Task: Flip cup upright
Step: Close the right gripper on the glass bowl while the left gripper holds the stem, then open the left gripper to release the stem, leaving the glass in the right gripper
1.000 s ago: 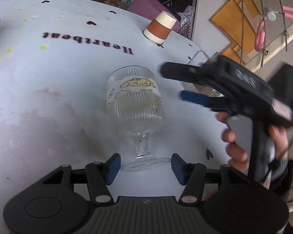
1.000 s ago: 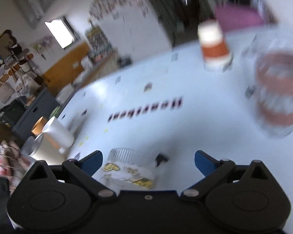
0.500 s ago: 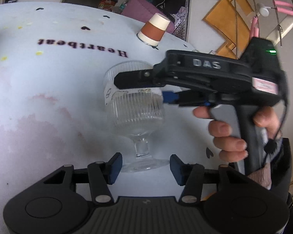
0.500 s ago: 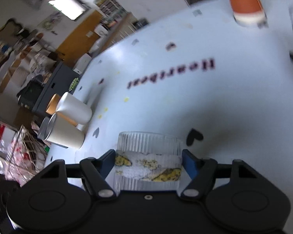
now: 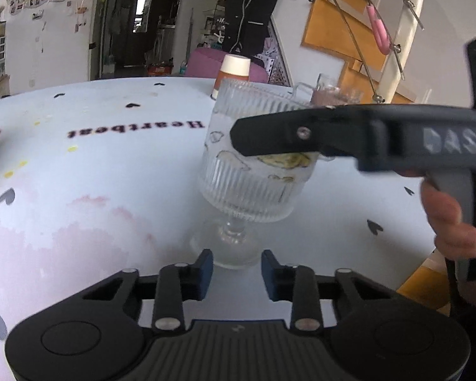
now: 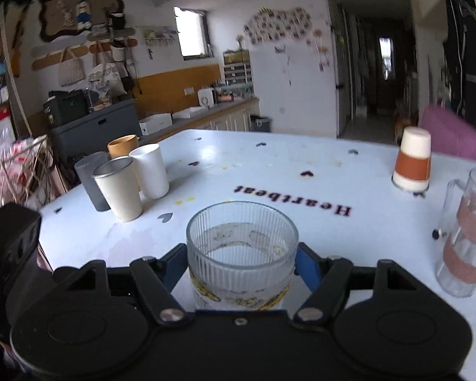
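Since the ribbed stemmed glass cup (image 6: pixel 241 247) now stands with its mouth up and its foot on the white table (image 5: pixel 79 190), the flip itself looks done; what seems left is to settle the cup and let go. The right gripper (image 6: pixel 242 265) is clenched on the cup's bowl, its blue fingers (image 6: pixel 307 265) pressed to either side at the printed band. From the left wrist view the cup appears slightly tilted, and whether its foot rests fully flat on the table cannot be told. The left gripper (image 5: pixel 237 270) sits low just in front of the cup's foot, its jaws parted and grasping nothing. Behind the cup, an orange-and-white paper cup (image 6: pixel 412 163) sits upside down near the far edge. To the right of the cup stands a glass mug (image 6: pixel 468 231). To its left, well apart, a cluster of tumblers (image 6: pixel 123 174) stands upright.
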`<state>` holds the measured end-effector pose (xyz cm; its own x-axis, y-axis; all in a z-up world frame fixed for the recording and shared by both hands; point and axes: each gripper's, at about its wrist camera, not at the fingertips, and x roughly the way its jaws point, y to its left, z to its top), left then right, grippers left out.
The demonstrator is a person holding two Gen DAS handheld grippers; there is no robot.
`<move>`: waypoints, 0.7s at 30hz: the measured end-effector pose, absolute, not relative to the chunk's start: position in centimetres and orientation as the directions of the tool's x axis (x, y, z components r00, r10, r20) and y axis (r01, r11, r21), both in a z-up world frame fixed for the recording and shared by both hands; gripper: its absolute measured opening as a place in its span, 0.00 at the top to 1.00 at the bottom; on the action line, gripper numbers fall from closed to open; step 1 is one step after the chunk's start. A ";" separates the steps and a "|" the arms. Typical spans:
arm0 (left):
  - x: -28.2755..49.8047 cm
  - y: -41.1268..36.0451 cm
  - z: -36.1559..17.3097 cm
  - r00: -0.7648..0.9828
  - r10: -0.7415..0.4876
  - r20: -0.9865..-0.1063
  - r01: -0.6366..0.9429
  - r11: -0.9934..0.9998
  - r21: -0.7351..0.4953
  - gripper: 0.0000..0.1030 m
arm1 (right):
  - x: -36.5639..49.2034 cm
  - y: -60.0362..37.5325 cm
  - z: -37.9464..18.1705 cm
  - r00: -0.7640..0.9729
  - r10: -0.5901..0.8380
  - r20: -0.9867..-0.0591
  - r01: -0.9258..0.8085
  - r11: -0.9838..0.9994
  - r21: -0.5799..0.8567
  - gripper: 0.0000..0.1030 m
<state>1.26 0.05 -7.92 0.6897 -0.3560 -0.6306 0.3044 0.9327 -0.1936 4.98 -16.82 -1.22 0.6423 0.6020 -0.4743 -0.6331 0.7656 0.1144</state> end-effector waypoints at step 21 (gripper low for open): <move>1.2 0.2 -9.1 0.714 -0.368 -0.595 0.307 0.929 -0.207 0.77 | 3.3 -15.9 -4.5 0.697 0.568 -0.437 -0.615 0.787 0.041 0.29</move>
<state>1.19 0.24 -9.14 0.7145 -0.3681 -0.5950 0.3066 0.9291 -0.2067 3.31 -15.85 -4.54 0.6974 0.5683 -0.4365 -0.6154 0.7871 0.0415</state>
